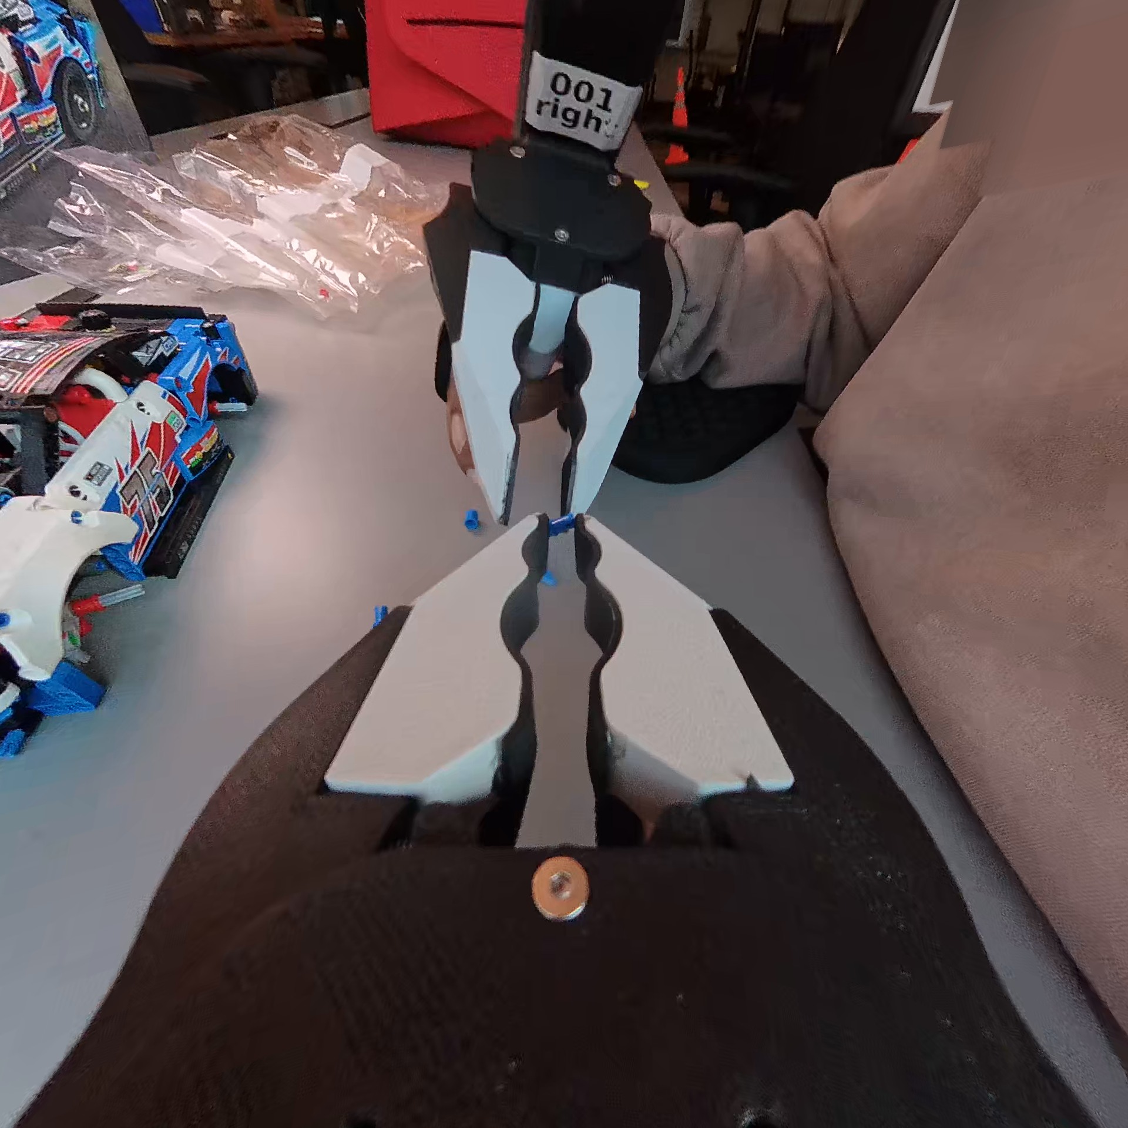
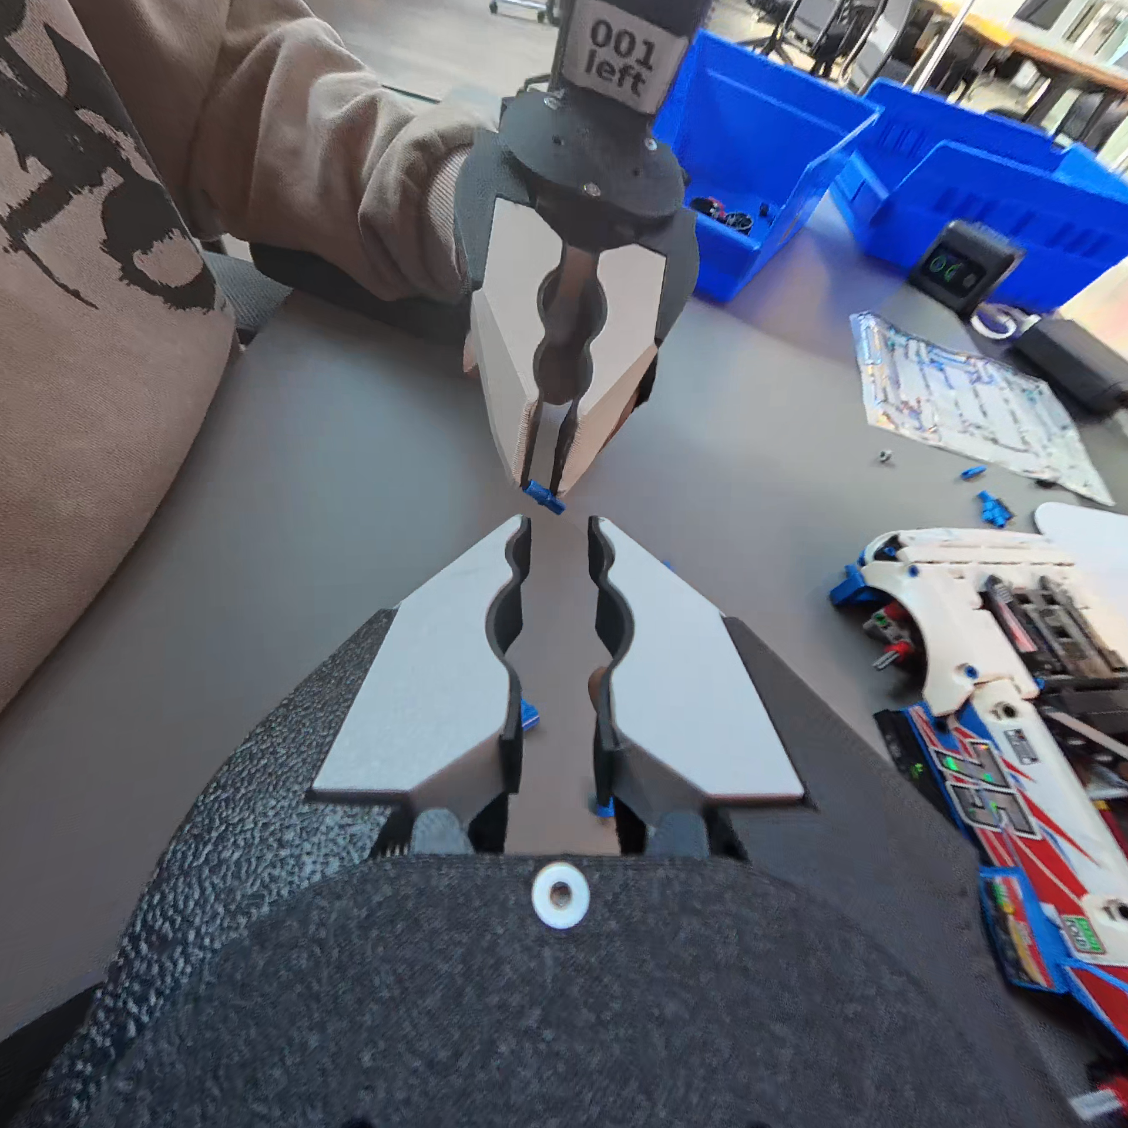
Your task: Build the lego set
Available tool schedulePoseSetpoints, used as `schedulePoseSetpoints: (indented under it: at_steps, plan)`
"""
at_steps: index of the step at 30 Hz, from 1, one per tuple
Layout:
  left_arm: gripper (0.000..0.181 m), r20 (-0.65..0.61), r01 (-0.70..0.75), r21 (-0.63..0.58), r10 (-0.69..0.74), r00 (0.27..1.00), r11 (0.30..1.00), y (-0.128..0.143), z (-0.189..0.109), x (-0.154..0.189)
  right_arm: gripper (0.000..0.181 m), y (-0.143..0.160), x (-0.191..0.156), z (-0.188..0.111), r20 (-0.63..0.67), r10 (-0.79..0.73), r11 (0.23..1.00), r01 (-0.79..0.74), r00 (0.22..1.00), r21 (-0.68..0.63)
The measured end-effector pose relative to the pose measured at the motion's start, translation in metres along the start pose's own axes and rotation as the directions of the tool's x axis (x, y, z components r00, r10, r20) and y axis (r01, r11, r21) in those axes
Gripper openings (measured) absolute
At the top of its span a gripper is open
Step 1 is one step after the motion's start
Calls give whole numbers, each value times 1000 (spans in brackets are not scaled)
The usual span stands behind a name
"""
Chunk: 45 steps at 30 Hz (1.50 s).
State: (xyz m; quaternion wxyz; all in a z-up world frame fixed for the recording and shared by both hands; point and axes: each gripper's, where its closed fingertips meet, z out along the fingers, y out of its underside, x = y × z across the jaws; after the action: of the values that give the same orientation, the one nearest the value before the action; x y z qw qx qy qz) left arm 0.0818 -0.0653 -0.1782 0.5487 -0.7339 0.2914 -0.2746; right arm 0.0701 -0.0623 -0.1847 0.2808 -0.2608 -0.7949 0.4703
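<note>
My left gripper (image 1: 559, 526) is shut on a small blue pin (image 1: 564, 522) at its fingertips, just above the grey table (image 1: 342, 549). In the right wrist view the left gripper (image 2: 542, 487) points down with the pin (image 2: 545, 497) crosswise at its tips. My right gripper (image 2: 558, 520) is open and empty, tip to tip with the left one, a small gap apart. It also shows in the left wrist view (image 1: 538, 514). The partly built blue, white and red lego car (image 1: 122, 464) lies to the left, and it shows at the right in the right wrist view (image 2: 1007, 702).
Loose blue pins (image 1: 471, 520) (image 2: 994, 509) lie on the table. Clear plastic bags (image 1: 232, 207), the set's box (image 1: 36, 79) and a red box (image 1: 445, 67) stand behind. Blue bins (image 2: 763, 183), an instruction sheet (image 2: 964, 403) and a black device (image 2: 964, 262) are at the back right. Brown sleeves (image 1: 763, 305) border the table. Both grippers' tips are close together, under 4 cm apart.
</note>
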Motion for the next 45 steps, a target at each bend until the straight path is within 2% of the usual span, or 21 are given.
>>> schedulePoseSetpoints:
  at_steps: [4, 7, 9, 13, 16, 18, 20, 22, 27, 29, 30, 33, 37, 39, 45]
  plan:
    - [6, -47, 149, 83, -146, 988, 985, -12, -3, -3, 15, -15, 3, -3, -103, -176, 984, 177, 979, 5]
    - [6, -110, 296, 129, -283, 953, 946, -18, -6, -6, 14, -23, 1, -5, -160, -319, 947, 320, 934, -22]
    - [6, -144, 352, 130, -334, 932, 927, -19, -7, -6, 11, -25, 0, -3, -181, -368, 930, 366, 912, -44]
    - [6, -162, 377, 123, -356, 920, 918, -18, -6, -4, 4, -25, 2, -2, -204, -383, 923, 382, 901, -45]
    - [6, -196, 410, 146, -380, 904, 900, -24, -8, -3, 2, -31, 1, -5, -184, -294, 952, 305, 938, 35]
    - [17, -217, 407, 191, -366, 905, 893, -32, -14, -3, 2, -42, 3, -13, -141, -137, 971, 161, 980, 177]
    - [21, -202, 366, 214, -326, 924, 906, -37, -18, -3, 1, -59, 9, -24, -65, 56, 936, -30, 996, 352]
    - [21, -152, 296, 216, -268, 951, 930, -38, -15, -1, 0, -73, 14, -33, 32, 200, 851, -189, 979, 490]
    - [19, -72, 236, 293, -225, 972, 926, -62, -10, -1, 0, -78, 16, -31, 177, 319, 744, -362, 931, 561]
    - [9, -22, 193, 289, -196, 980, 938, -66, -10, -2, 0, -77, 17, -31, 207, 337, 725, -394, 918, 565]
    - [2, -15, 177, 286, -181, 983, 942, -67, -10, -1, 0, -77, 17, -31, 211, 338, 725, -397, 917, 563]
    - [2, -2, 166, 258, -171, 985, 952, -62, -12, 0, 0, -73, 14, -28, 193, 309, 766, -364, 931, 530]
    - [2, 2, 151, 190, -154, 988, 970, -53, -13, 1, 1, -59, 10, -24, 123, 219, 871, -251, 968, 422]
    - [2, 22, 115, 116, -118, 993, 987, -44, -10, 1, 2, -52, 7, -21, 84, 165, 914, -185, 983, 362]
    - [2, 42, 52, 14, -52, 998, 999, -30, -4, 5, 4, -42, -1, -17, 95, 124, 946, -146, 988, 288]
